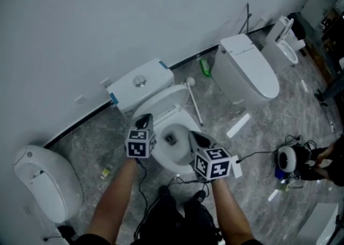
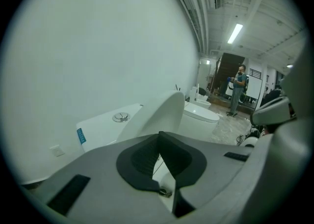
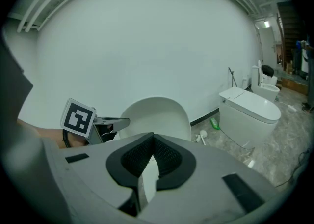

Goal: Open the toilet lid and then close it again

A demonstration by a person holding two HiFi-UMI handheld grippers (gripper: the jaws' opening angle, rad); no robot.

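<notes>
Plainly, the lid [image 1: 161,99] is already up. It stands nearly upright behind the bowl [image 1: 161,159] and leans back on the tank [image 1: 141,84], so the opening half of the task looks done and the closing half looks due.

The left gripper [image 1: 143,122] hangs over the left side of the bowl, its tip just beside the lid's lower left edge. In its own view the jaws meet at the tip with nothing between them [image 2: 159,134], and the lid [image 2: 159,112] rises right ahead, with the tank [image 2: 105,125] to its left. The right gripper [image 1: 194,137] hangs over the right side of the bowl, a little further back toward the person. Its jaws are also pressed together and empty [image 3: 153,135]. Its view looks straight at the lid's inner face [image 3: 157,115], with the left gripper [image 3: 125,120] off to the left.

What the next move turns on is this: the lid lies ahead of both grippers, past the bowl, and its long axis runs up from the hinge at the tank to its free top edge. To bring it down, a gripper has to reach that top edge, or get behind it, and draw it forward toward the person. By my reading the left gripper is the nearer, though it sits low, near the hinge end. The right one faces the middle of the lid more squarely. Neither touches the lid.
</notes>
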